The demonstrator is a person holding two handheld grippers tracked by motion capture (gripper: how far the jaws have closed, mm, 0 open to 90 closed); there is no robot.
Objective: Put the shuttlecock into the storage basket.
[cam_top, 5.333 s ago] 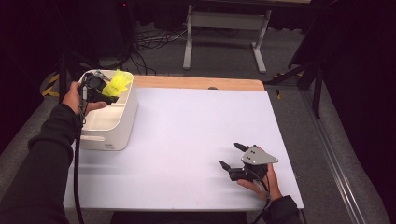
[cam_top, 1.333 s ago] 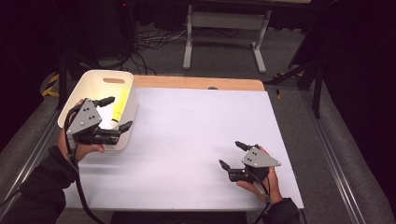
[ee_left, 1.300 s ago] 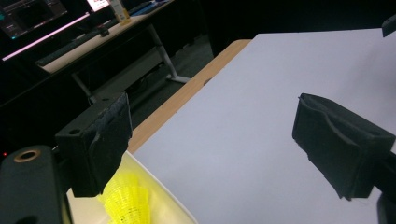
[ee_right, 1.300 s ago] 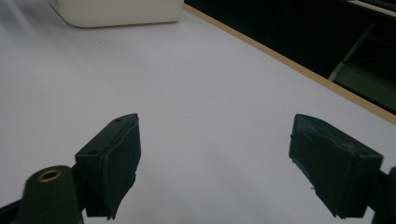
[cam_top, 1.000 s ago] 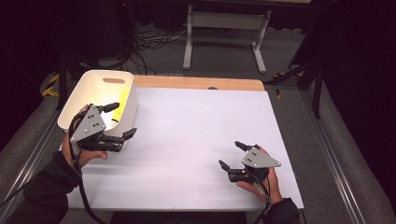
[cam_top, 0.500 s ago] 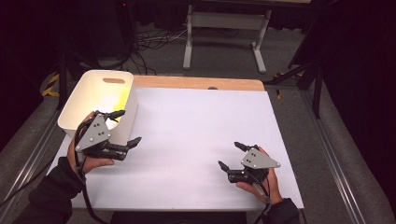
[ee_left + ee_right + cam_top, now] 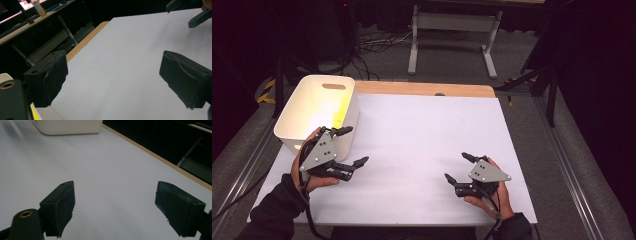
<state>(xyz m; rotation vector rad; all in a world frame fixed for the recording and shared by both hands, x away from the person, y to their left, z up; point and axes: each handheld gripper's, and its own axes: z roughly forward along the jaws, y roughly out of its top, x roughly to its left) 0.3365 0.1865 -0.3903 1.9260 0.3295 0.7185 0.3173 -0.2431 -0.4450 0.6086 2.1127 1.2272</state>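
Left tongs (image 7: 354, 147) apart, empty, just in front of the bin (image 7: 294, 120), at its near right corner. Right tongs (image 7: 457, 167) apart, empty, well right of the bin, low over the counter (image 7: 427, 130). Yellow item (image 7: 340, 112) sits inside the bin against its right wall. Looks like the drop is done and the step is parking the left hand. Do it well: keep the tongs apart, bring them clear of the bin's wall so the cable doesn't nudge it, settle level with the right.
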